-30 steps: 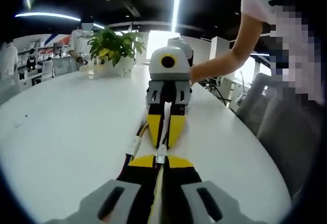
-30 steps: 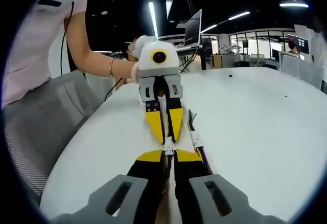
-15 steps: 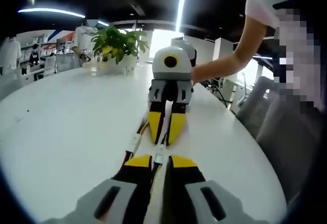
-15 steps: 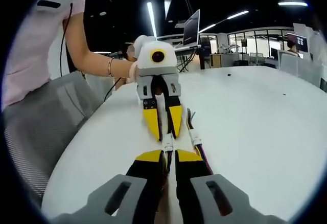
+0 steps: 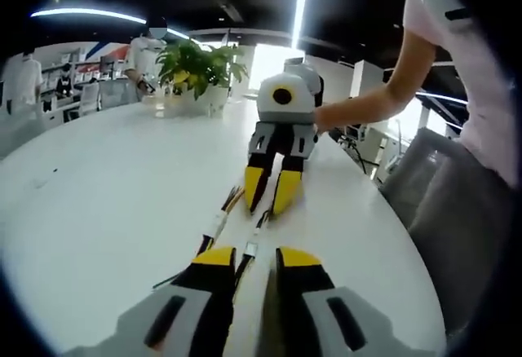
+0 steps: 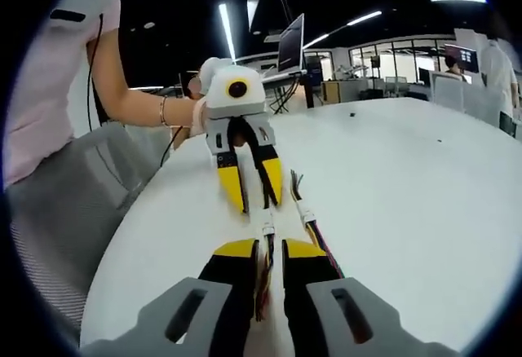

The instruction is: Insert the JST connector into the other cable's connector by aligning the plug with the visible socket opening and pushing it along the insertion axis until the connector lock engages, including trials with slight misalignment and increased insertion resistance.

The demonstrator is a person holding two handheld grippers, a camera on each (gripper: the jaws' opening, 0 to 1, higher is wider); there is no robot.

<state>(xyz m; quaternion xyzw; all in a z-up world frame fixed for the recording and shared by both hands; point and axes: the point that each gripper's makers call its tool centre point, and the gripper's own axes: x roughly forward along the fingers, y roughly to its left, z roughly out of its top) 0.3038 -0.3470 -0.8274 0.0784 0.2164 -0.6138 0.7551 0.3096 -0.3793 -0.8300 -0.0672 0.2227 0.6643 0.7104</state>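
A small white JST connector (image 5: 251, 249) (image 6: 267, 228) lies on the white table (image 5: 106, 194) with its dark wires running off both ways, between the two grippers that face each other. My left gripper (image 5: 255, 257) (image 6: 254, 202) is open, its yellow tips apart on either side of the cable. My right gripper (image 5: 267, 206) (image 6: 270, 249) is open too, with coloured wires lying loose in the gap. A second cable with a white connector (image 5: 218, 226) (image 6: 306, 214) lies alongside, untouched. Whether the connector halves are locked together cannot be told.
A potted plant (image 5: 196, 68) stands at the far end of the table. A grey mesh chair (image 5: 465, 235) (image 6: 57, 210) sits at the table's edge by the person, whose arm (image 5: 367, 104) holds the right gripper. A monitor (image 6: 292, 45) stands further back.
Both grippers were shut on the cable ends with tips meeting at the connector. Both have since opened and drawn back a little, leaving the connector on the table.
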